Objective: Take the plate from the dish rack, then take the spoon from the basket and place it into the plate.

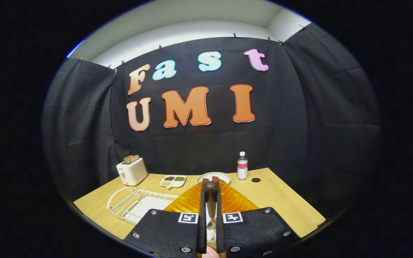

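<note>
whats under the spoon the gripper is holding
The gripper is shut on the spoon; under it lies the orange plate. The fingers hide the plate's middle.

Glossy ribbed orange plate [233, 201], white wire dish rack [134, 206], pale wood-grain table [281, 204], matt black fingers [202, 211] gripping a dark-handled spoon [211, 195].

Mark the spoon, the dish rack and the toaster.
spoon [211, 195]: gripper view, on its brown handle, clamped between the fingers.
dish rack [134, 206]: gripper view, on its white wire grid, left of the fingers.
toaster [132, 172]: gripper view, on its white side, beyond the rack.
</note>
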The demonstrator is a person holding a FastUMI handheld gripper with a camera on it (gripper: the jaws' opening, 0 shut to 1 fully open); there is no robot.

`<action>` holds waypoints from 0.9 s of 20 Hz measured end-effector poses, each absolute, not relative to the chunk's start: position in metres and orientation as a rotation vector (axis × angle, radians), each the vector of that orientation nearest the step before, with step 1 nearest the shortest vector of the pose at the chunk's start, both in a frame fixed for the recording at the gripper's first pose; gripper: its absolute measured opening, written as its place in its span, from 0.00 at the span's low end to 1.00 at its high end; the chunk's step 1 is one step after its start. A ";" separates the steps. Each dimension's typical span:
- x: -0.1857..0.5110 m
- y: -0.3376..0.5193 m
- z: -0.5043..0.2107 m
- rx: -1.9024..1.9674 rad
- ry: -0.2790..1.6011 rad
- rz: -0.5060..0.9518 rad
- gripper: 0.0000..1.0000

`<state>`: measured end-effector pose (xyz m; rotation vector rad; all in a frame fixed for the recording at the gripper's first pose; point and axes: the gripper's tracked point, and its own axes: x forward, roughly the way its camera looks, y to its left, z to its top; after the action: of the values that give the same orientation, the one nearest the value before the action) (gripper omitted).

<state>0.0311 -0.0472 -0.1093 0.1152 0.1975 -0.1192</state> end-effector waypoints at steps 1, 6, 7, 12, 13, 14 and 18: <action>0.025 -0.040 -0.110 0.107 0.200 -0.108 0.10; 0.001 -0.007 -0.128 0.080 0.235 -0.053 0.10; -0.003 -0.001 -0.135 0.081 0.250 -0.041 0.10; -0.017 0.017 -0.175 0.104 0.335 -0.001 0.10; -0.019 0.020 -0.182 0.113 0.350 0.003 0.11; -0.021 0.022 -0.188 0.126 0.361 0.009 0.11; -0.026 0.034 -0.209 0.180 0.401 0.049 0.11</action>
<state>-0.0259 0.0342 -0.2092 0.1801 0.4014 0.0494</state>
